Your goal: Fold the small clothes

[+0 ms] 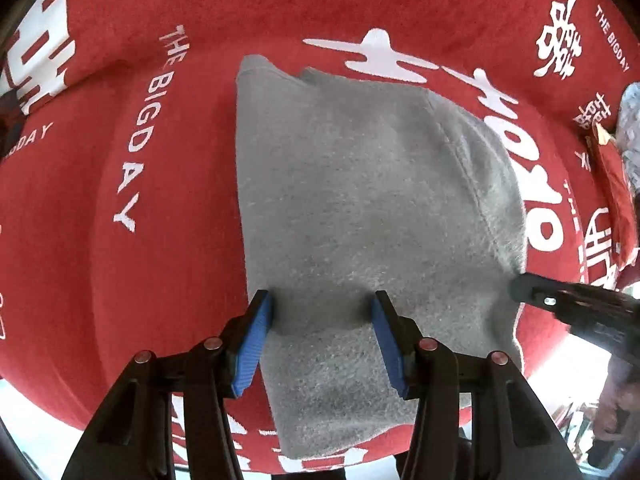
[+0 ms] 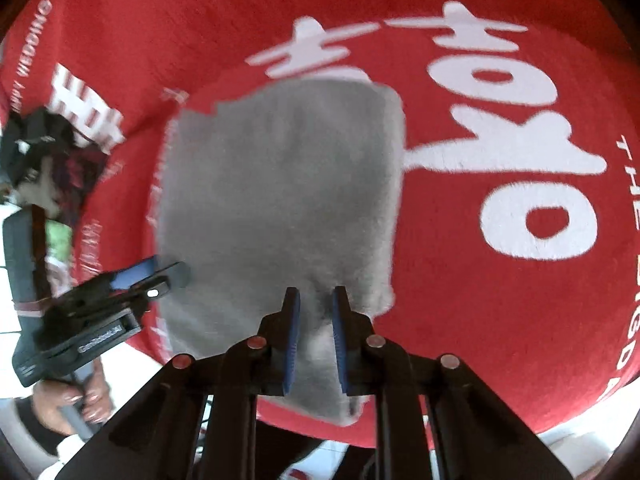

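Observation:
A small grey fleece garment (image 1: pixel 360 208) lies folded flat on a red cloth with white lettering (image 1: pixel 168 272). My left gripper (image 1: pixel 322 304) is open, its blue pads straddling the garment's near left part just above the fabric. My right gripper (image 2: pixel 316 300) hovers over the near right part of the same garment (image 2: pixel 280 200), its jaws a narrow gap apart with nothing clearly between them. The right gripper also shows in the left wrist view (image 1: pixel 520 288) at the garment's right edge. The left gripper shows in the right wrist view (image 2: pixel 168 272) at the garment's left edge.
The red cloth (image 2: pixel 480 320) covers the whole work surface and drops off at the near edge. A patterned item and a red object (image 1: pixel 616 184) lie at the far right. The person's hand (image 2: pixel 76 400) holds the left gripper's handle.

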A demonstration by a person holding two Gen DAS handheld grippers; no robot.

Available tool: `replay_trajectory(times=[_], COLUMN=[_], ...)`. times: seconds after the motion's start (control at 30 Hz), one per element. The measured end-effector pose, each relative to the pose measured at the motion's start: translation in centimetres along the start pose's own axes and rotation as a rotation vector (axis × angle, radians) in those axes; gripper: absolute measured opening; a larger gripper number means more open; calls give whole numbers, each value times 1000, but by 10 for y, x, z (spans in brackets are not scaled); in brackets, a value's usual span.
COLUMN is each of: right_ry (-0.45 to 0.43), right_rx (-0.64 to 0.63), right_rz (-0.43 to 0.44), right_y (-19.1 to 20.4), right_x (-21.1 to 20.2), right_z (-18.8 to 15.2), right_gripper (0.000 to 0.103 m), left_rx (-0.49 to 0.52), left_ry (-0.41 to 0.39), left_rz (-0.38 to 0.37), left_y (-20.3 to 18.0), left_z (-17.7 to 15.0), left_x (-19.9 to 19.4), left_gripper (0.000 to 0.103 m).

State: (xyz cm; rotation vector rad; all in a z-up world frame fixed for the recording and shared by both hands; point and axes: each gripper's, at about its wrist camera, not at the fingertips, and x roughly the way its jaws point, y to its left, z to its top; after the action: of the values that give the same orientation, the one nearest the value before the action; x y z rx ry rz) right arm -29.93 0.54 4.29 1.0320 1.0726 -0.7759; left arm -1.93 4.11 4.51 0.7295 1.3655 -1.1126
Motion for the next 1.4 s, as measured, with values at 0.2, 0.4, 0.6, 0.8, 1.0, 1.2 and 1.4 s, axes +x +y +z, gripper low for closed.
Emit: replay_trajectory(times=[0.2, 0.4, 0.6, 0.8, 1.0, 1.2, 1.4], right_ry=[3, 24, 41, 63, 70, 65, 37], right_rx=[29, 30, 64, 96, 78, 65, 74], right_rz=[-3, -43, -41, -30, -20, -12, -8], right_y=[-12, -8, -8, -10, -4, 5, 16], right_x=[10, 5, 3, -1, -16, -41, -68], right_z=[4, -6, -11, -11, -14, -17, -20], right_gripper=[18, 23, 23, 26, 26, 26, 43], left_rx=[-41, -69, -69, -90, -72, -51, -54], left_ry=[33, 41, 48, 66, 58, 42, 1], left_rz=[5, 12, 20, 34, 67, 93, 136], left_y=[7, 7, 6, 6, 0, -8, -16], left_z=[-1, -5, -6, -5, -5, -3, -5], left_x=[1, 2, 3, 0, -21, -54, -84], left_gripper=[61, 61, 61, 61, 61, 61, 95])
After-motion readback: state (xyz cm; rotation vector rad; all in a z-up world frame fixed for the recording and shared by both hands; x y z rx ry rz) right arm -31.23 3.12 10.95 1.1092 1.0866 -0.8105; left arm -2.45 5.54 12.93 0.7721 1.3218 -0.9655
